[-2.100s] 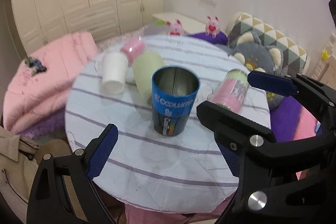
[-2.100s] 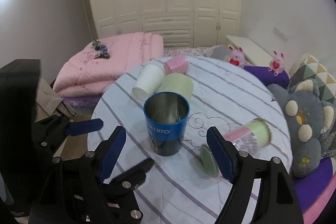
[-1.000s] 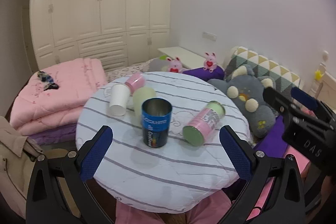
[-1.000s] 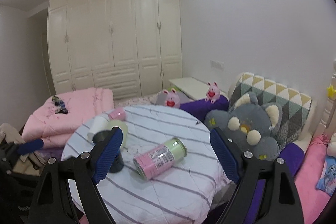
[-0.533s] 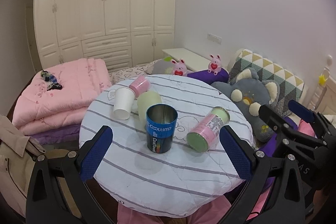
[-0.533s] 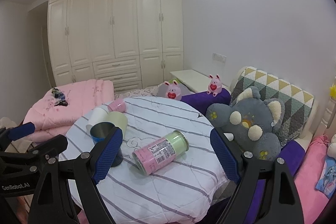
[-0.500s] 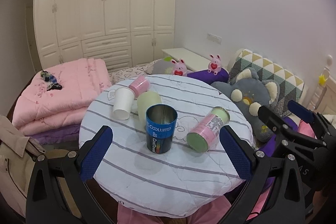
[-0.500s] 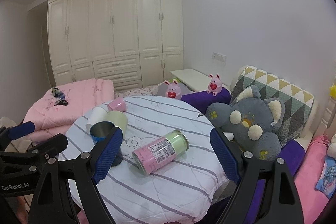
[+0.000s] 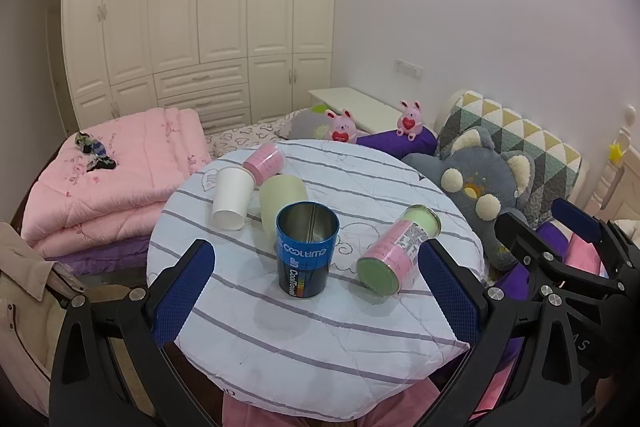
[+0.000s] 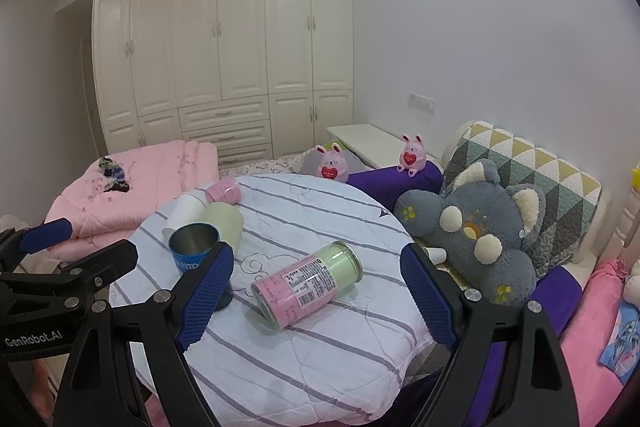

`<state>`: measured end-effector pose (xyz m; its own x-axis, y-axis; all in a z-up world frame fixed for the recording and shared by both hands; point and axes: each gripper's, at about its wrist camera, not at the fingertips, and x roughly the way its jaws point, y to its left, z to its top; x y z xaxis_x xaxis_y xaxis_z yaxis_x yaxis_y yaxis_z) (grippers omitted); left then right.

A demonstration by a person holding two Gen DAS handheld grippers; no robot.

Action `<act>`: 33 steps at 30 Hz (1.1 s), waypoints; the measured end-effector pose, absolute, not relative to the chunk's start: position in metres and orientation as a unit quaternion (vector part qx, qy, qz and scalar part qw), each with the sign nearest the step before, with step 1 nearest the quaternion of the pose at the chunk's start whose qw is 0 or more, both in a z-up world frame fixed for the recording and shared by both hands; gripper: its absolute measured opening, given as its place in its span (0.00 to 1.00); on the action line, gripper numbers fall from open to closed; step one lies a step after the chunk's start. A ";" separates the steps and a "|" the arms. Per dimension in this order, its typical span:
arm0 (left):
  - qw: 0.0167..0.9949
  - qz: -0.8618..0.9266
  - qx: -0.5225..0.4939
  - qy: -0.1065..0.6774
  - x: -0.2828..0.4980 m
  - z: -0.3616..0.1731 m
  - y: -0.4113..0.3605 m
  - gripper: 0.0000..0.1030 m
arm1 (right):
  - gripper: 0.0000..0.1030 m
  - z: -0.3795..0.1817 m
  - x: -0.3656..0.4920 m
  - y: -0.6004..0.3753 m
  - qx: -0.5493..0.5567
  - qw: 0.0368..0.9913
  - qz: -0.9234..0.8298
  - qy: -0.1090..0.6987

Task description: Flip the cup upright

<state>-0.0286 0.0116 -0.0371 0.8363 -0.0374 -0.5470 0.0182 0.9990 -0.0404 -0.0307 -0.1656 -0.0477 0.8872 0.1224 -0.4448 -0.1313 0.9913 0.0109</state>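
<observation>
A blue metal cup [image 9: 307, 253] stands upright mid-desk [image 9: 304, 339]; four other cups lie on their sides. Left gripper [image 9: 316, 295] and right gripper [image 10: 316, 297] hover with fingers spread, empty. Only the left view shows the pink-and-green cup's [image 9: 396, 255] green base.

Round table [image 9: 400, 347] with a white, grey-striped cloth [image 9: 304, 355] draped over its edge. On it: blue metal cup [image 9: 307, 253] upright near the middle, mouth up; pink-and-green can [image 9: 398, 251] on its side just beside it, apart; white paper cup [image 9: 231, 197], pale green cup [image 9: 282, 197] and pink cup [image 9: 265, 162] all on their sides, clustered at the far edge behind the blue one.
</observation>
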 end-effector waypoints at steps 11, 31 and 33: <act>0.970 -0.016 0.009 0.241 -0.033 -0.038 0.004 1.00 | 0.84 -0.049 -0.031 -0.168 -0.011 0.976 0.057 0.210; 0.978 -0.018 0.008 0.210 -0.038 -0.036 0.002 1.00 | 0.84 -0.049 -0.029 -0.168 -0.008 0.978 0.056 0.203; 0.978 -0.020 0.007 0.209 -0.037 -0.036 0.002 1.00 | 0.84 -0.048 -0.029 -0.168 -0.008 0.978 0.055 0.203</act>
<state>-0.0371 0.0022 -0.0362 0.9119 -0.0361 -0.4088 0.0418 0.9991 0.0052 -0.0286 -0.1680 -0.0484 0.9118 0.1045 -0.3970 -0.1108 0.9938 0.0071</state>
